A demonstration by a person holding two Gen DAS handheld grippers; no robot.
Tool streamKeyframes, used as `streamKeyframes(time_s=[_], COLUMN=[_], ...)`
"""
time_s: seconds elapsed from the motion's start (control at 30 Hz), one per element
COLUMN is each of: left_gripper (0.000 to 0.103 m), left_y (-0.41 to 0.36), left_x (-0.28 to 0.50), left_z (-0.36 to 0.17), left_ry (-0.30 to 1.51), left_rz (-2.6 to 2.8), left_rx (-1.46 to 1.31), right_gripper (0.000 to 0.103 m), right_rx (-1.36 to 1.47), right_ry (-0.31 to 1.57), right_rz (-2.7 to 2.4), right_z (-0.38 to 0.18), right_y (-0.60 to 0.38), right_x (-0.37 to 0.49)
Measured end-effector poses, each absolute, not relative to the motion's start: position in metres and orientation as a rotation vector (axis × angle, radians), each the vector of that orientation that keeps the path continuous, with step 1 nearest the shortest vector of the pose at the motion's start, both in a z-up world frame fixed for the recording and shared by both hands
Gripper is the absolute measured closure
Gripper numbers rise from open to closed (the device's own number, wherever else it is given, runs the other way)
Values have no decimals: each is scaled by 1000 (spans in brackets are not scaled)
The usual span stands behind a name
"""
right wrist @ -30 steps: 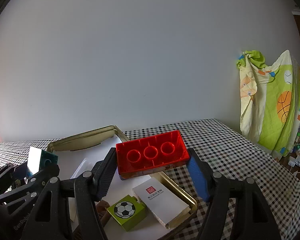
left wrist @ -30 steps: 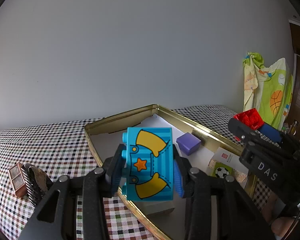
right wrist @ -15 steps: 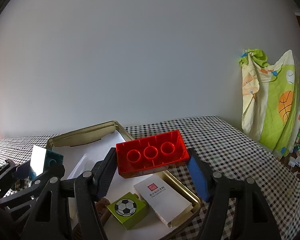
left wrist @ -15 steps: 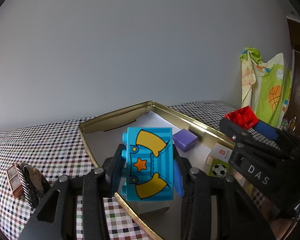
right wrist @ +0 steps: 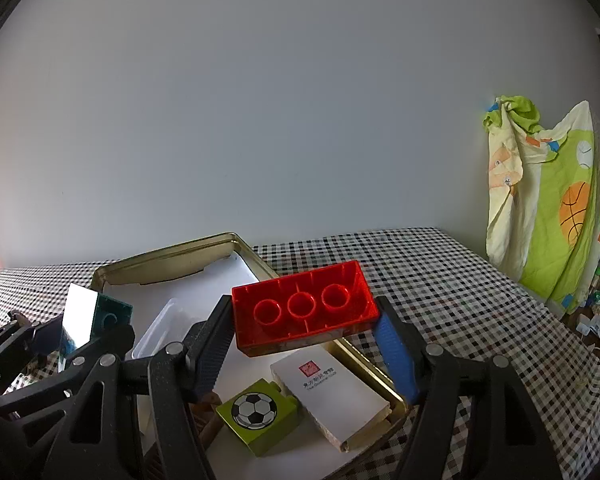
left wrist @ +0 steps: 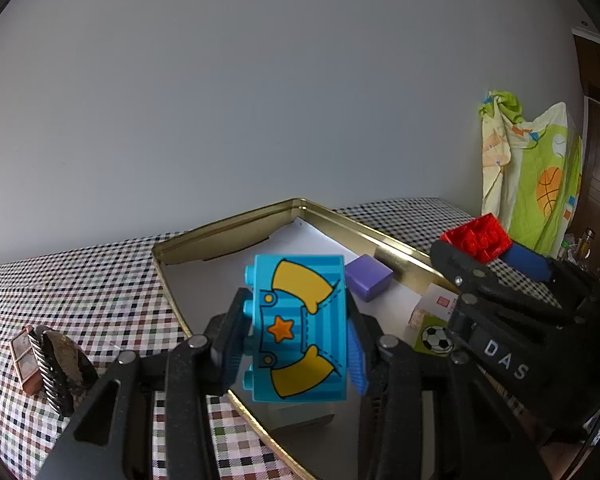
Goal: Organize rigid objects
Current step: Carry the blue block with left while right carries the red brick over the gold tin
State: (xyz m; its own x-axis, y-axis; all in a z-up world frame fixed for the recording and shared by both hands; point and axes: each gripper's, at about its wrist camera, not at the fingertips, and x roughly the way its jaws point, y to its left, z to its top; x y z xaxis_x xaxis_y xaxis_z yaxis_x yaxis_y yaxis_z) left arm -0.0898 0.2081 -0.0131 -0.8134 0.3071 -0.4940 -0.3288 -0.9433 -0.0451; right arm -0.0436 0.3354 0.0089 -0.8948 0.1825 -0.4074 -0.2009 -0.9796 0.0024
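My left gripper is shut on a turquoise brick printed with yellow shapes and an orange star, held above the near left rim of a gold metal tin. My right gripper is shut on a red brick, underside showing, held above the tin's right side. The red brick also shows in the left wrist view. In the tin lie a purple block, a green football brick and a white card box.
The tin stands on a checked tablecloth. A comb-like object with a small brown frame lies left of the tin. A clear plastic lid lies in the tin. A green and yellow cloth hangs at the right.
Both grippers have shifted slightly over the tin, each still holding its brick. The tin's contents have not moved.
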Motion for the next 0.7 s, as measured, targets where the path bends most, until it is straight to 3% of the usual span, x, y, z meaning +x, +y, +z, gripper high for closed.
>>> streamKeyframes(time_s=[0.7], left_gripper=[61], left_y=[204], left_x=[-98], left_z=[-16], left_ry=[43], left_rz=[2695], left_rx=[-806], right_gripper=[32], right_rx=[-670], right_ry=[95], right_rz=[2885], right_z=[4], right_y=[337], right_x=[-51])
